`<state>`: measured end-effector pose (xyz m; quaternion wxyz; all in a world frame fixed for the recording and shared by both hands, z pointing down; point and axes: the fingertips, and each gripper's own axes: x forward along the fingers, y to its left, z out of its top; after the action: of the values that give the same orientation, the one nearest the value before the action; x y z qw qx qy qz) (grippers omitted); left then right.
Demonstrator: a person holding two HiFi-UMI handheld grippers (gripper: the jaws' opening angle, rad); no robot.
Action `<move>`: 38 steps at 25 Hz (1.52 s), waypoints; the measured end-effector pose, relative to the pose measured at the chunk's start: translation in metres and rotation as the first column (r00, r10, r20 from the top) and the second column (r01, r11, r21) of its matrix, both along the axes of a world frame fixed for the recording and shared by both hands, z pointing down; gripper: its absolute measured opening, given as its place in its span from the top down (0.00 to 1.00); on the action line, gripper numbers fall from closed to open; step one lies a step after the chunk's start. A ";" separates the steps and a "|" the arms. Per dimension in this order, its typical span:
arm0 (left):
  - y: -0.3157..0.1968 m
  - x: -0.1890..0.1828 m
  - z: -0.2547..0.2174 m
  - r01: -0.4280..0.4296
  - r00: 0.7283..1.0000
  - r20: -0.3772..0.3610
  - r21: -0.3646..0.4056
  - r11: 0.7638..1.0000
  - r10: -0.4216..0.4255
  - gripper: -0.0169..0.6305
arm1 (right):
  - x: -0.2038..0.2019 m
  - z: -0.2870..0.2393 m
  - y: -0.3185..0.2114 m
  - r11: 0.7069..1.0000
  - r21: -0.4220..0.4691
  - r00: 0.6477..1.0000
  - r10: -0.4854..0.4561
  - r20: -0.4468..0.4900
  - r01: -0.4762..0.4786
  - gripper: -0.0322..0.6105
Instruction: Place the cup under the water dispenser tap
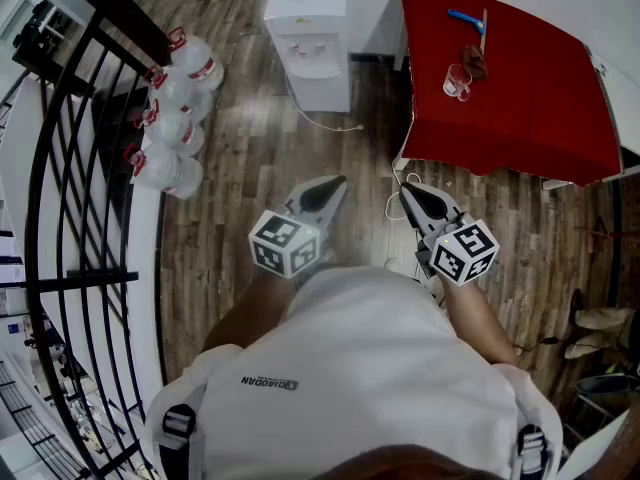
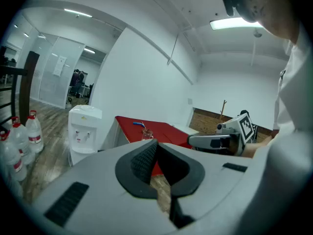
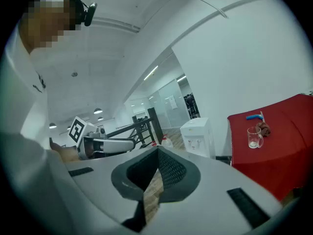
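Head view: the cup [image 1: 457, 81] stands on the red bench [image 1: 540, 88], at 1 o'clock from the right claw [image 1: 410, 192], which is nearer than the left claw [image 1: 336, 183]. The water dispenser [image 1: 308, 40] is at 11.

Left gripper view: the claw is pressed together and empty, with the cup small, probably at 12.

Right gripper view: the claw is pressed together and empty, with the cup at 3 o'clock.

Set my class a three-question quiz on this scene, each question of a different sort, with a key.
1. Where is the cup? A) shelf B) red table C) chair
2. True or false: the water dispenser stands on the floor beside the table.
3. Fill in: the left gripper and right gripper are both ___ and empty.
Key: 1 B; 2 true; 3 shut.
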<state>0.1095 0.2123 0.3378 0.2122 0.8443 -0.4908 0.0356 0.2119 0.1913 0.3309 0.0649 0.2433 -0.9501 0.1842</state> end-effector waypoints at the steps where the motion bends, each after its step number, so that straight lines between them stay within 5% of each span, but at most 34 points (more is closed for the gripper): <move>1: -0.001 0.001 0.000 -0.001 1.000 0.001 0.000 1.000 0.001 0.98 | 0.000 0.000 0.000 1.000 0.001 1.000 0.000 -0.001 0.000 0.93; 24: -0.016 -0.023 0.015 -0.058 0.997 0.042 -0.014 0.998 0.058 0.98 | -0.039 0.019 -0.003 1.000 -0.001 0.999 -0.001 -0.041 0.001 0.93; 38: -0.008 -0.092 0.036 -0.131 0.986 0.100 -0.058 0.990 0.136 0.98 | -0.071 0.041 -0.019 0.983 -0.040 0.982 0.176 -0.075 -0.179 0.93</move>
<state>0.0177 0.2041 0.3739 0.2051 0.8666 -0.4423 0.1064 0.1410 0.1721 0.3714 0.0877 0.3320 -0.9171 0.2027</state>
